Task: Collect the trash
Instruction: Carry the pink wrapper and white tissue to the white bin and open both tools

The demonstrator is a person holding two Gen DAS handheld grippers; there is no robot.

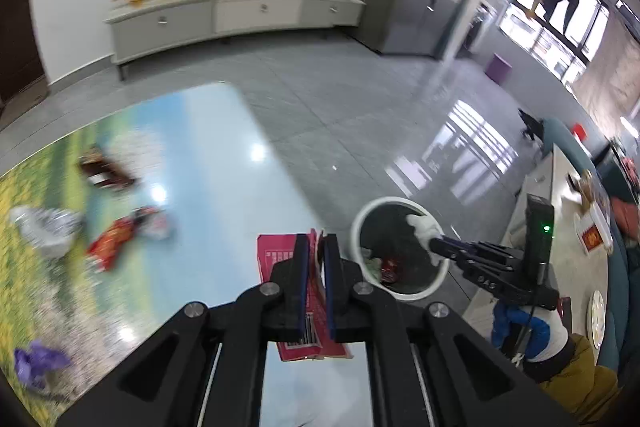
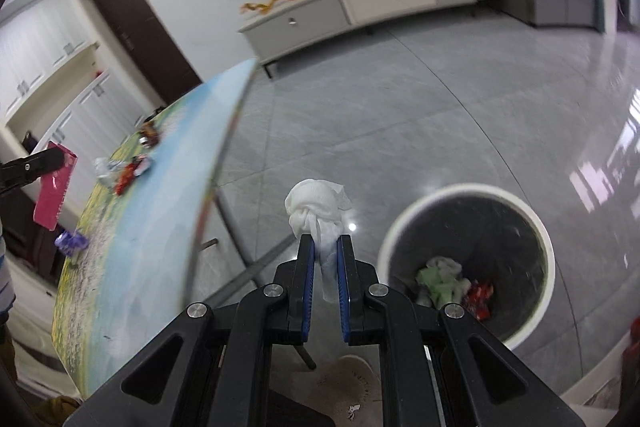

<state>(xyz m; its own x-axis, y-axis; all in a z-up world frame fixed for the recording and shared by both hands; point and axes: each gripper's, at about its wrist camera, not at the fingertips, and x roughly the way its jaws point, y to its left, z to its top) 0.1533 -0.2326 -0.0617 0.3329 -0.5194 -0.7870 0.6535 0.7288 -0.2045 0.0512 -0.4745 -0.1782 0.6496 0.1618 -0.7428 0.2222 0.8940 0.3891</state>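
My left gripper [image 1: 316, 247] is shut on a flat pink-red package [image 1: 308, 311], held above the table's right edge near the bin. The same pink package [image 2: 54, 183] shows at the far left of the right wrist view. My right gripper [image 2: 325, 247] is shut on a crumpled white tissue [image 2: 316, 207], held over the floor just left of the white-rimmed trash bin [image 2: 548, 251]. In the left wrist view that tissue [image 1: 424, 227] hangs over the bin [image 1: 358, 223]. Inside the bin lie paper scraps [image 2: 442, 281] and a red wrapper [image 2: 478, 297].
On the picture-printed table [image 1: 224, 163] lie a red wrapper [image 1: 114, 243], a silvery crumpled piece [image 1: 48, 227], a brown wrapper [image 1: 102, 169] and a purple scrap [image 1: 36, 361]. A low white cabinet [image 1: 224, 15] stands along the far wall. Another table [image 1: 560, 195] stands right of the bin.
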